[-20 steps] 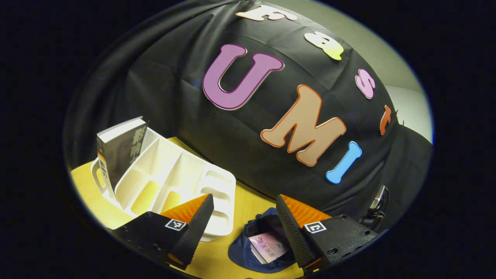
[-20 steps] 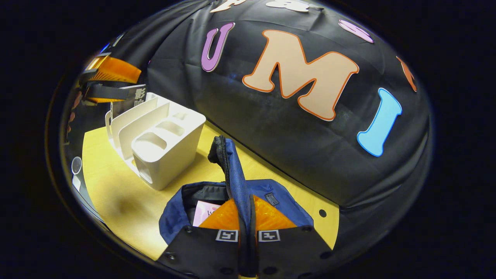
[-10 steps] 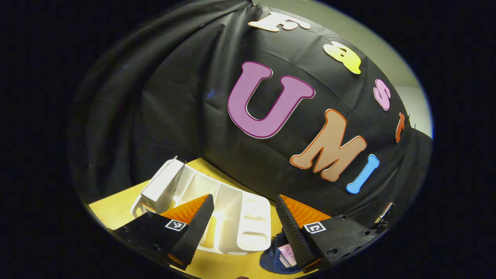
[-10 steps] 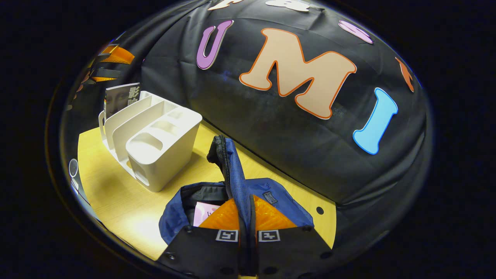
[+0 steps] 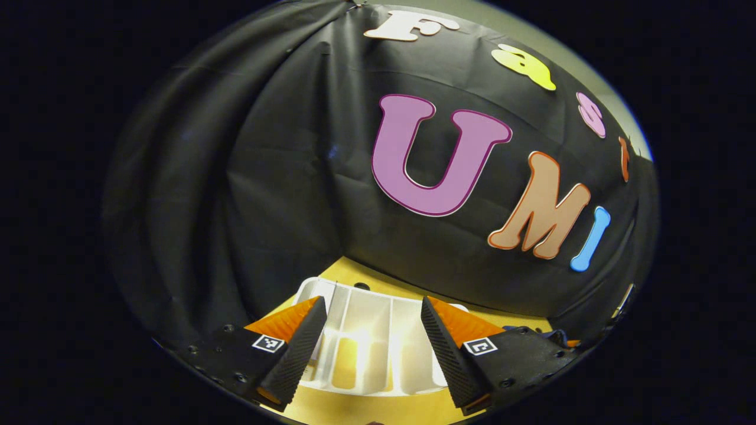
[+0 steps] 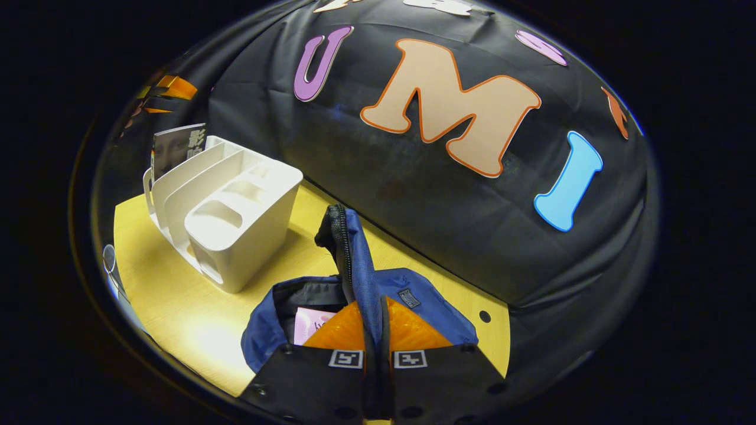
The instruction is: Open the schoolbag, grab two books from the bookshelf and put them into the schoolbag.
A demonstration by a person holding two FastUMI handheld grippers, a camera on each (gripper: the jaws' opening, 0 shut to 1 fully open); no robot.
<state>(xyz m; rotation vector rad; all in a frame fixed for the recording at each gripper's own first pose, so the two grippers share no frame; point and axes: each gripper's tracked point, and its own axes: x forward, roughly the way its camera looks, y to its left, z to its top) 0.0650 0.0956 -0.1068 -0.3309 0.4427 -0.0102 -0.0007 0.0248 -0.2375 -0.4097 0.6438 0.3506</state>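
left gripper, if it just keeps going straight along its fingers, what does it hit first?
Probably the white bookshelf: it lies between and just beyond the open left gripper, low in the left gripper view. Depth is unclear; aimed slightly higher, it would clear the rack's rim and meet the booth's black cloth wall behind.

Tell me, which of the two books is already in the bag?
The pink book, lying inside the open blue schoolbag. The dark book stands upright in the white bookshelf.
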